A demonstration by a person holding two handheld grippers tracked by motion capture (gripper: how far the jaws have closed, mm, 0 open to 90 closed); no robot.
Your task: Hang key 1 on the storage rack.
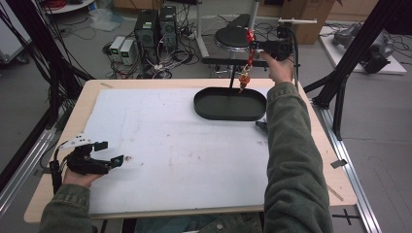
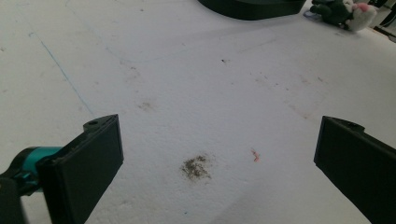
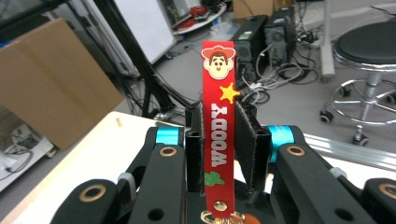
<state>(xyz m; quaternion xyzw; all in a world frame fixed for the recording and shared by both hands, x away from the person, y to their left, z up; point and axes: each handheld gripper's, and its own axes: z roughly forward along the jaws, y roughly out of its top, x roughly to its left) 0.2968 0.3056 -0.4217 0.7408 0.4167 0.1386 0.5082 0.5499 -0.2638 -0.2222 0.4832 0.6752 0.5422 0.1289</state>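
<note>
A red strap (image 3: 218,93) printed with a cowboy face, a yellow star and the word WOODY is pinched between the black pads of my right gripper (image 3: 218,122), which is shut on it. In the high view that right gripper (image 1: 265,46) is raised beyond the table's far edge. The strap (image 1: 250,48) hangs from it, with a small orange charm (image 1: 244,78) dangling just above the far rim of a black oval tray (image 1: 209,110). My left gripper (image 1: 109,153) rests low at the near left, open, with bare white sheet between its jaws (image 2: 219,158).
A white sheet (image 1: 170,145) covers most of the wooden table. A small green and white plush toy (image 2: 343,11) lies right of the tray (image 2: 252,7). A thin black rod (image 1: 232,77) rises by the tray's far rim. A stool (image 1: 232,36), computers and black frame posts stand beyond the table.
</note>
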